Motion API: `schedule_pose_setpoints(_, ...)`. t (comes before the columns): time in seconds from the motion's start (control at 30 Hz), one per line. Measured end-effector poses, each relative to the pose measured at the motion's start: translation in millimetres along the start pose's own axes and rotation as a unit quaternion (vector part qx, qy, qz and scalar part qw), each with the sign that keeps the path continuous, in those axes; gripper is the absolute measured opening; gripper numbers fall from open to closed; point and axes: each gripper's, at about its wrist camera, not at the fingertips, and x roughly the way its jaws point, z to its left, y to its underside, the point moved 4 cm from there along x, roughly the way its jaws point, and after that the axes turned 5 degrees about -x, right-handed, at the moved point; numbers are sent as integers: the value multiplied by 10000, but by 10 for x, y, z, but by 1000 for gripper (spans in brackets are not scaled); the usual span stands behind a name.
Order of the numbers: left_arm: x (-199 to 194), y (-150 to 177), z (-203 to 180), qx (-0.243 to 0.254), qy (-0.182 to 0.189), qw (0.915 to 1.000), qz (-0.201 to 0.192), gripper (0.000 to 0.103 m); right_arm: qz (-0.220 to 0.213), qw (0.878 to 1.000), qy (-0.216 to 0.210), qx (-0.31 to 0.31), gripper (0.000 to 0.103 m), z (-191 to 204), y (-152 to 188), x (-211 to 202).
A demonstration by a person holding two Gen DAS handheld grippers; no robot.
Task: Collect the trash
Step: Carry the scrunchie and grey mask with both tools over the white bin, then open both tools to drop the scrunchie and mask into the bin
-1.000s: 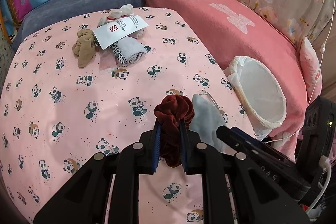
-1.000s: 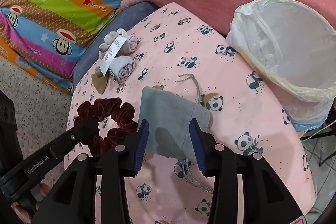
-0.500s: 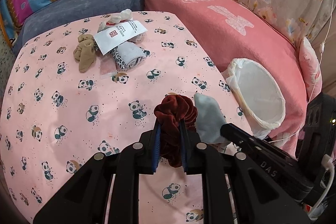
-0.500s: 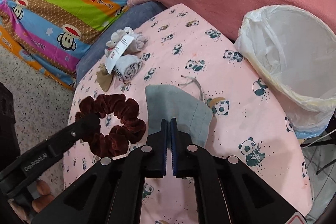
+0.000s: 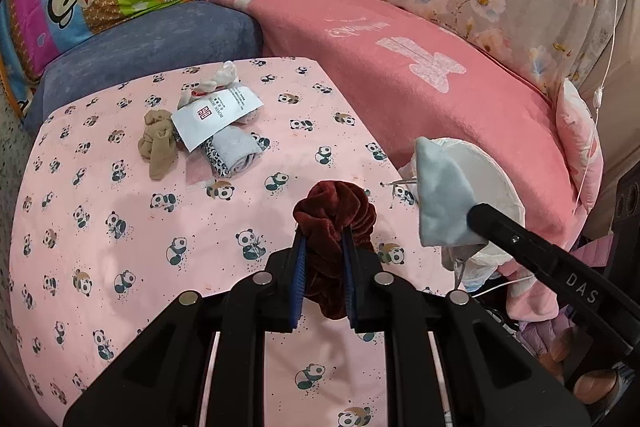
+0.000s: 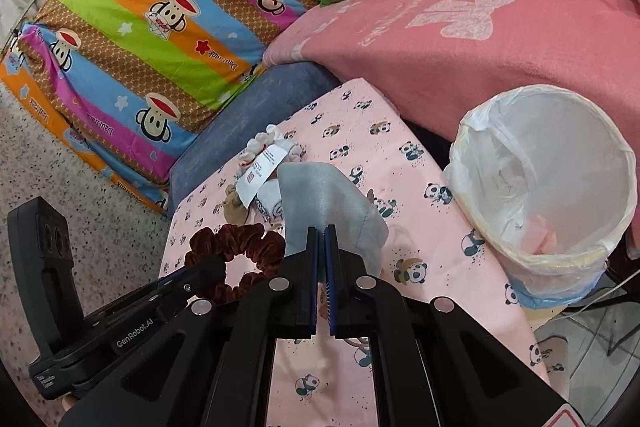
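Observation:
My left gripper (image 5: 323,239) is shut on a dark red velvet scrunchie (image 5: 334,211) and holds it above the panda-print table (image 5: 120,247). The scrunchie also shows in the right wrist view (image 6: 236,251). My right gripper (image 6: 321,233) is shut on a grey drawstring pouch (image 6: 324,203) and holds it lifted off the table. In the left wrist view the pouch (image 5: 442,203) hangs in front of the bin. A white-lined trash bin (image 6: 548,187) stands at the table's right edge, with a pink scrap inside.
A pile at the table's far side holds a white paper tag (image 5: 218,115), a rolled grey cloth (image 5: 236,151), a tan stocking (image 5: 158,143) and a white sock. A pink blanket (image 5: 420,79), a blue cushion (image 5: 140,55) and striped bedding surround the table.
My right gripper closed on the grey pouch and lifted it off the table toward the bin. My left gripper rose with the scrunchie still held.

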Motion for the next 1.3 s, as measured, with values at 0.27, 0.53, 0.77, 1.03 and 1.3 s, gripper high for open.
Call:
schedule_pose_setpoints(0.27,-2,-186,-416,348,220,9991,-126,16,-430,9978,509,-37,5,-250,-246,-390)
schedule_pose_setpoints(0.53,115,-315,-976,768,536,9956,-93,16,-790,9929,872,172,5,-716,-442,-728)
schedule_pose_setpoints(0.77,233,-407,-1432,1068,728,9916,-57,16,-1041,9878,1113,335,5,-1094,-563,-953)
schedule_pose_setpoints(1.03,429,-479,-1867,1318,983,9864,78,17,-1105,9844,1276,492,5,-1455,-643,-1056)
schedule_pose_setpoints(1.3,647,-521,-2068,1441,1022,9841,198,17,-1068,9831,1371,581,5,-1638,-720,-951)
